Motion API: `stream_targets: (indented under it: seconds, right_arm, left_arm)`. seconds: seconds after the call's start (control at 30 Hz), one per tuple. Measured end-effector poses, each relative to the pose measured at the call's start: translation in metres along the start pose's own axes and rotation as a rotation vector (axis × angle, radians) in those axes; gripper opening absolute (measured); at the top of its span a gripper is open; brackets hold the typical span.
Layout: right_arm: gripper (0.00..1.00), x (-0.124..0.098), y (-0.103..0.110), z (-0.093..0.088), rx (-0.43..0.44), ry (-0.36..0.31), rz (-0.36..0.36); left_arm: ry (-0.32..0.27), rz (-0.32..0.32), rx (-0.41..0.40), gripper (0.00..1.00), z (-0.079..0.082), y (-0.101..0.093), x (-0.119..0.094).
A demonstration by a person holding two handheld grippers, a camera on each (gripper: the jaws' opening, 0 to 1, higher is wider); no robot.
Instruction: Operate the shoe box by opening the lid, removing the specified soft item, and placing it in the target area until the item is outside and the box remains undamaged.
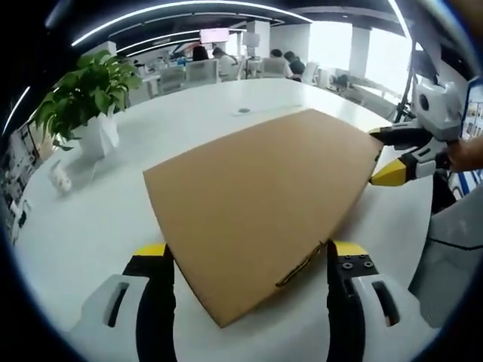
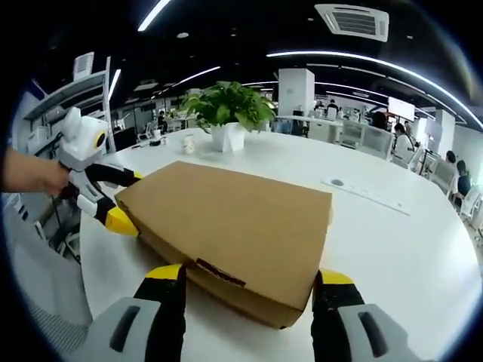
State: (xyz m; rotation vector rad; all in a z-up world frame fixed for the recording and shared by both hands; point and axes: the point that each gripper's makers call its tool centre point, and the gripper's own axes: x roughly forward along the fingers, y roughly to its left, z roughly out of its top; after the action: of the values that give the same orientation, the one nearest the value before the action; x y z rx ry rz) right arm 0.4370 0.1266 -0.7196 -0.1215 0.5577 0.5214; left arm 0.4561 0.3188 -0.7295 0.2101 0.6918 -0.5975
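Note:
A brown cardboard shoe box point(image 1: 256, 196) point(image 2: 234, 219) lies on the white table point(image 1: 189, 121) point(image 2: 392, 241) with its lid down. My left gripper point(image 1: 249, 250) is open, and the box's near corner sits between its yellow-tipped jaws. From the right gripper view, the left gripper point(image 2: 130, 202) straddles the box's left corner, held by a person's hand point(image 2: 30, 177). My right gripper point(image 2: 250, 274) is open too, with the box's near end between its jaws. In the left gripper view the right gripper point(image 1: 381, 156) brackets the far right corner.
A potted green plant point(image 1: 87, 94) point(image 2: 230, 105) in a white pot stands beyond the box, with a small white object point(image 1: 60, 177) point(image 2: 189, 143) beside it. A round table fitting point(image 1: 243, 111) point(image 2: 337, 182) lies further off. People sit at desks behind.

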Motion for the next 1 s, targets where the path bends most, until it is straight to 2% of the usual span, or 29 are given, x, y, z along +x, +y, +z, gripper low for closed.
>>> stream_targets:
  seconds: [0.2,0.47,0.6,1.0]
  right_arm:
    - [0.66,0.002,0.010,0.000,0.014,0.009,-0.024]
    - [0.65,0.002,0.024,0.001,0.018,0.012,0.002]
    - [0.61,0.001,0.032,-0.002,-0.027,0.026,0.021]
    - [0.55,-0.002,0.049,-0.004,-0.058,0.032,0.053]
  left_arm:
    - [0.017,-0.021,0.015,0.82,-0.003,0.007,-0.002]
    - [0.038,-0.034,0.030,0.82,-0.008,0.018,-0.009]
    - [0.046,-0.037,0.036,0.83,-0.012,0.024,-0.013]
    - [0.072,-0.050,0.055,0.84,-0.021,0.033,-0.023]
